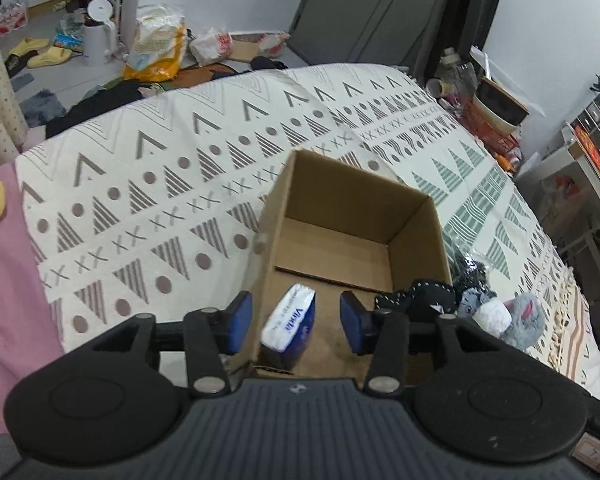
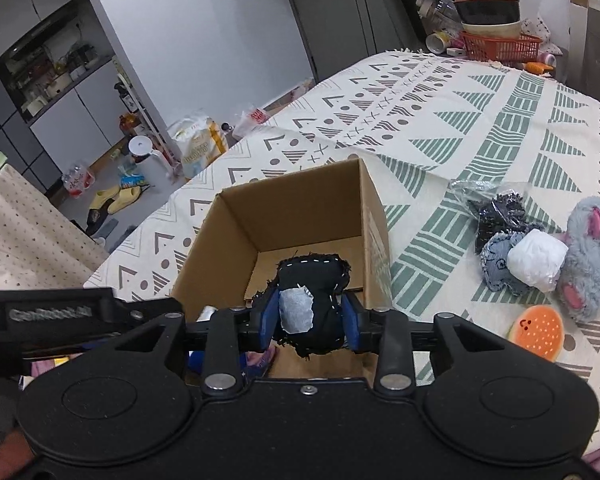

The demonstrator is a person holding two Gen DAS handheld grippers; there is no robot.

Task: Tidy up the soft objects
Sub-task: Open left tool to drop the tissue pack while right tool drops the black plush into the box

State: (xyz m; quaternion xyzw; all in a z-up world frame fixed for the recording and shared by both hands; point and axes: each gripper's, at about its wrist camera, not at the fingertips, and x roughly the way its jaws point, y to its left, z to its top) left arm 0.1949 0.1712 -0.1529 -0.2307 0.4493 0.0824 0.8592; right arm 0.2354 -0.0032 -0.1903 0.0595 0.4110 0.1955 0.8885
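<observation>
Partway through: one tissue pack (image 1: 288,326) already sits in the cardboard box (image 1: 352,208) on the bed (image 1: 140,184), under the left tool (image 1: 296,320), which is spread wide and holds nothing. Right tool (image 2: 310,316) is clamped on a black stitched fabric piece (image 2: 312,276) over the box opening, not yet released. Still outside, right of the box: grey plush (image 2: 592,252), white bundle (image 2: 536,264), dark bagged item (image 2: 496,216), orange round toy (image 2: 538,330).

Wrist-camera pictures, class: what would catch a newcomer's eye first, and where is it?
The open cardboard box stands mid-frame on the patterned bedspread. The right gripper holds a frayed black fabric piece over it, while the left gripper hangs open above a blue-and-white tissue pack inside. A grey plush toy lies right of the box.
</observation>
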